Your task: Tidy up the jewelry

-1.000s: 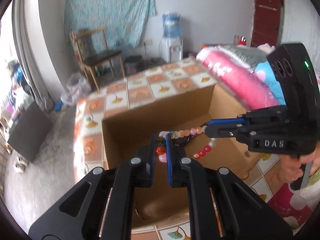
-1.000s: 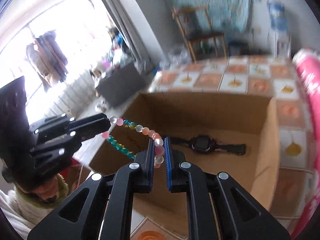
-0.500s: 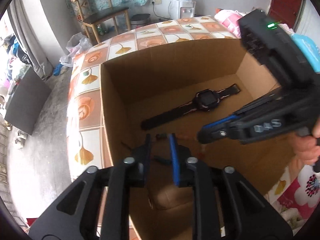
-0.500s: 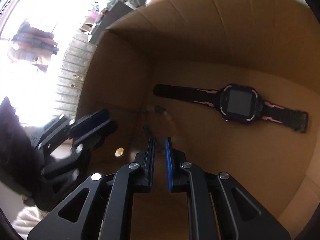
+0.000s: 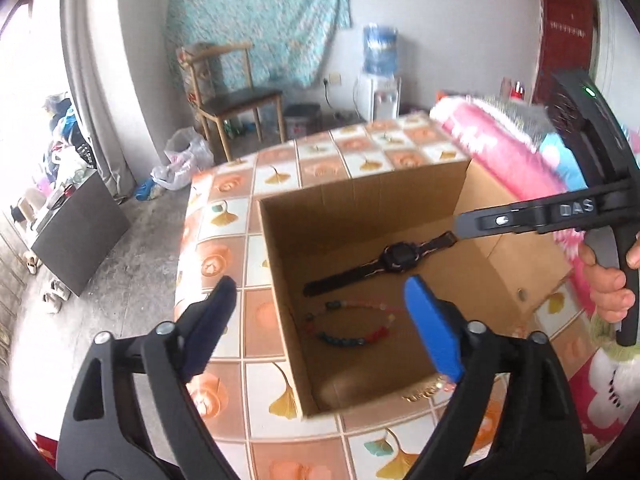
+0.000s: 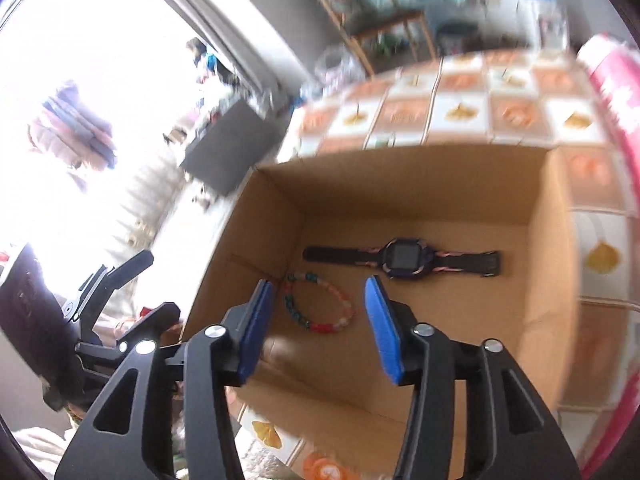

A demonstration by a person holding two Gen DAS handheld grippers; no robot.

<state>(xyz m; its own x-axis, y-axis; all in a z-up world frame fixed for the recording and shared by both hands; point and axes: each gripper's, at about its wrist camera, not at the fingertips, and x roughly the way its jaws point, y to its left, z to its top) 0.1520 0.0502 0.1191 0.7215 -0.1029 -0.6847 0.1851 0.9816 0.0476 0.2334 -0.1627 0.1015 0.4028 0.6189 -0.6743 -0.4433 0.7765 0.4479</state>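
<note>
A beaded bracelet [image 5: 340, 340] [image 6: 332, 326] of teal, red and pale beads lies as a loop on the floor of an open cardboard box [image 5: 360, 208] [image 6: 400, 188]. Just behind it lies a black and pink watch [image 5: 400, 258] [image 6: 404, 260], strap stretched flat. My left gripper [image 5: 320, 282] [image 6: 162, 282] hovers over the box's near left corner, its jaws opening wide with nothing between them. My right gripper [image 6: 319, 284] [image 5: 460, 226] hangs above the bracelet, jaws also opening, clear of the beads.
The box sits on a cloth with orange and white leaf squares [image 5: 280, 176]. A pink blanket [image 5: 500, 152] lies at the right. A person's hand [image 5: 608, 284] holds the right gripper. A wooden chair [image 5: 232, 100] and a water dispenser [image 5: 378, 80] stand far back.
Both grippers, earlier shut on the bracelet stretched between them above the box, dipped into the box, opened and drew back up. The bracelet now lies on the box floor.
</note>
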